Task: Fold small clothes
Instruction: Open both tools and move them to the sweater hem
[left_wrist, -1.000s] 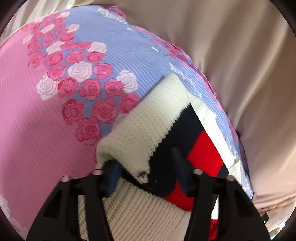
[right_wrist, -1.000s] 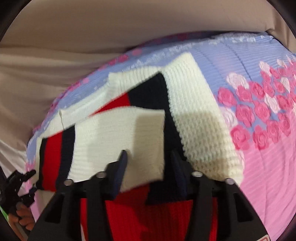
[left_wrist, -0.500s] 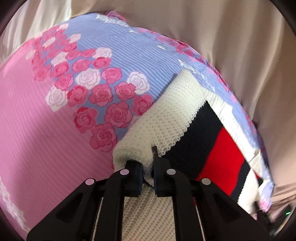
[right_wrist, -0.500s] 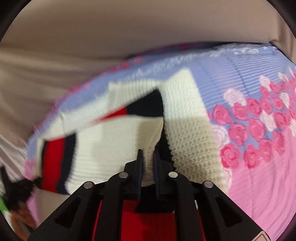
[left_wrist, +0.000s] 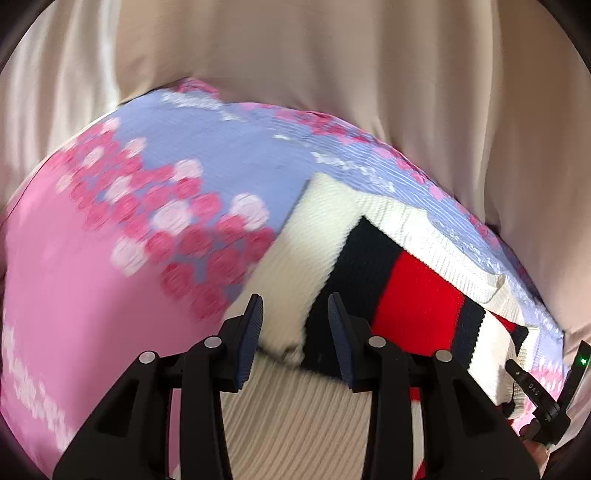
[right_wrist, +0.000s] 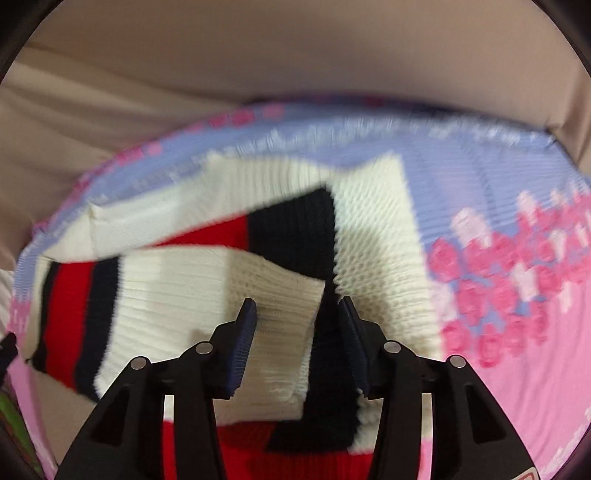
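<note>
Lying on the flowered bedspread (left_wrist: 110, 280), the striped knit sweater (left_wrist: 417, 295) has both sleeves folded in over its body, so the first folds look done. The left gripper (left_wrist: 295, 332) stands with its jaws apart above one cream sleeve end (left_wrist: 291, 266) and grips nothing. The right gripper (right_wrist: 295, 332) is also spread wide, empty, over the other sleeve (right_wrist: 207, 295). I judge that folding the body in half is left, and perhaps some smoothing.

surface: pink-and-lilac rose-print bedspread (left_wrist: 92, 295) | on it: cream, navy and red knit sweater (left_wrist: 417, 288), folded
</note>
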